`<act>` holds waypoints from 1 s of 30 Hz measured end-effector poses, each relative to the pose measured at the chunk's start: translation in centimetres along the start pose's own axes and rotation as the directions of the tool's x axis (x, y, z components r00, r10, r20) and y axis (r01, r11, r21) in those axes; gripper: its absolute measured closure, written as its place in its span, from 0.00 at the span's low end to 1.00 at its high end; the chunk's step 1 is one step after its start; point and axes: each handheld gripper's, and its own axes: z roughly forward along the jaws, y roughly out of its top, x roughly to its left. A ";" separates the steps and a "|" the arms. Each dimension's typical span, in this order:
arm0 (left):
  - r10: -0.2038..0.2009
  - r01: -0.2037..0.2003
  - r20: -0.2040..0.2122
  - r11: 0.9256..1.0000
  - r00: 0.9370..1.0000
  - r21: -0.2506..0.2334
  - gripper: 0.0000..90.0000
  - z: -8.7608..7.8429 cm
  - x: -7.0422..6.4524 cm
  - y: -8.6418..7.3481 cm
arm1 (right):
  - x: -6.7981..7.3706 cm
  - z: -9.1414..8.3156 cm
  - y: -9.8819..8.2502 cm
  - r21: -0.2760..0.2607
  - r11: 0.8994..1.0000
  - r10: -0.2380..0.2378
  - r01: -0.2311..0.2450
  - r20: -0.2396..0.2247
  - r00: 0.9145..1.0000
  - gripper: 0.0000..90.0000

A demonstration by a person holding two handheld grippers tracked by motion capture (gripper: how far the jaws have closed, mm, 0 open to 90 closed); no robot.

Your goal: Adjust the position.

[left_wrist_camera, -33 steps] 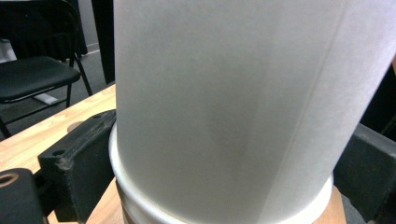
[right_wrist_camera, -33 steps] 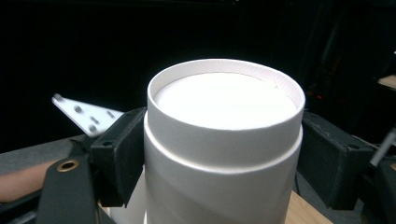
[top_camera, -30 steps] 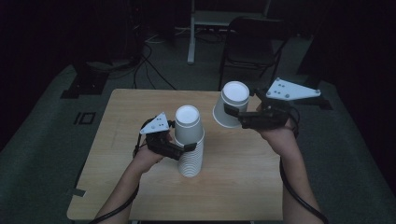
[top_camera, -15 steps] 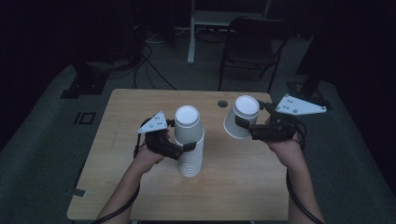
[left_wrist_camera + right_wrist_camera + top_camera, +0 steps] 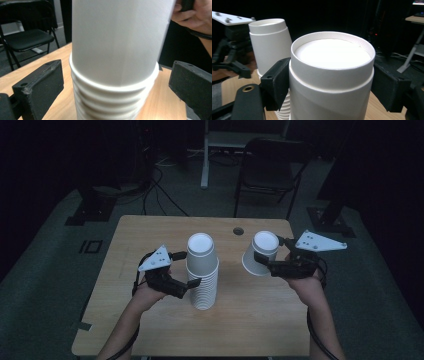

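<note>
The wooden table [image 5: 150, 320] is the biggest thing before me. On its middle stands the stack of white paper cups [image 5: 202, 272], all upside down. My left gripper [image 5: 186, 288] is at the lower part of this stack, its jaws spread on both sides and not touching the rims. My right gripper [image 5: 264, 261] pinches a single white cup [image 5: 260, 252], bottom up and tilted, above the table, to the right of the stack and apart from it.
</note>
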 end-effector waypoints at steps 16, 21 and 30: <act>-0.032 0.032 -0.045 0.999 0.998 -0.005 0.00 -2.1 -1.6 -4.4 | 0.1 -0.6 -2.6 0.022 1.000 0.021 -0.021 0.008 1.000 0.25; -0.010 0.010 -0.024 1.000 1.000 0.005 0.00 -2.5 -3.1 -4.8 | 0.4 -1.0 -3.7 0.034 0.999 0.024 -0.024 0.015 1.000 0.25; 0.026 -0.028 0.082 0.999 0.996 0.022 0.00 -1.4 -6.3 -5.2 | 0.9 -1.4 -4.8 0.043 0.999 0.027 -0.028 0.013 1.000 0.25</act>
